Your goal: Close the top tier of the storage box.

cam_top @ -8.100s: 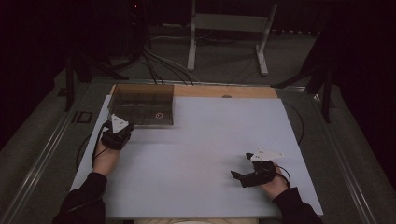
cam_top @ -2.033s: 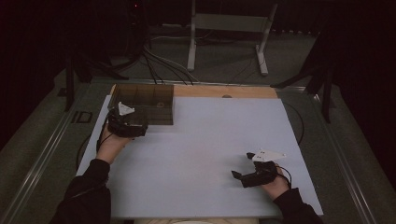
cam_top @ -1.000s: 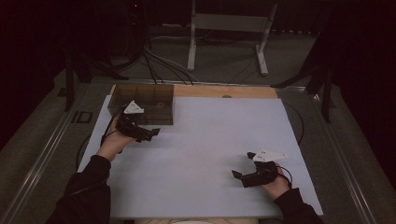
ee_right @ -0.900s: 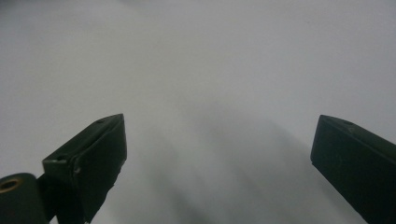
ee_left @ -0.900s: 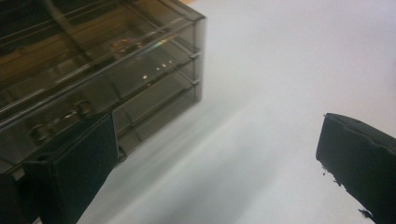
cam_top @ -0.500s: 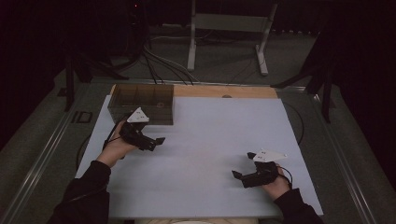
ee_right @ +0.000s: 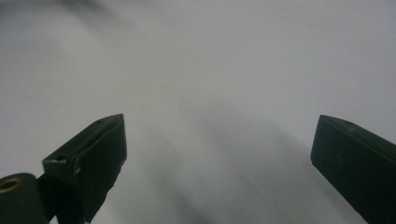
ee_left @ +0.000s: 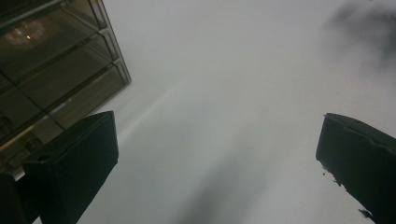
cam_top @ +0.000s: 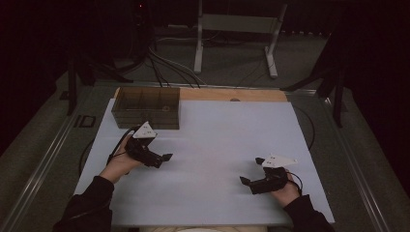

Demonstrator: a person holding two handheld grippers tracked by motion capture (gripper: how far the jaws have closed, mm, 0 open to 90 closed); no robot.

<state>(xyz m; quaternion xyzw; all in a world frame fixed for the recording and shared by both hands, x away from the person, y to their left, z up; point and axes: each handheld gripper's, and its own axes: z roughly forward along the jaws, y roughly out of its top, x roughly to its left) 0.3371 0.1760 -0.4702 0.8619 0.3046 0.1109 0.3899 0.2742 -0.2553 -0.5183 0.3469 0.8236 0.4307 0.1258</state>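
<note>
My left gripper (cam_top: 162, 158) sits over the white sheet (cam_top: 217, 145), jaws pointing toward the middle of the table and a bit toward me, grey plate on top. In the left gripper view the jaws stand wide apart w/ nothing between them, just bare sheet below. The wooden compartment box (cam_top: 146, 107) is just behind & to the left of that gripper, near but not touching; in the left gripper view its corner w/ dividers (ee_left: 56, 60) shows up past my left jaw. There's a small roundish thing in one compartment (cam_top: 166, 108), too dim to say what it is.

Between my two grippers: plain sheet, well apart from each other.

My right gripper (cam_top: 250, 172) is low on the sheet at the near right, close to my edge, jaws aimed left toward the other gripper. In the right gripper view the jaws are also spread wide, empty, only blurred white sheet (ee_right: 210, 70) ahead. Box is far off from this one, diagonally across to the far left. Both hands wrapped round the gripper bodies, dark sleeves at the near edge.
</note>
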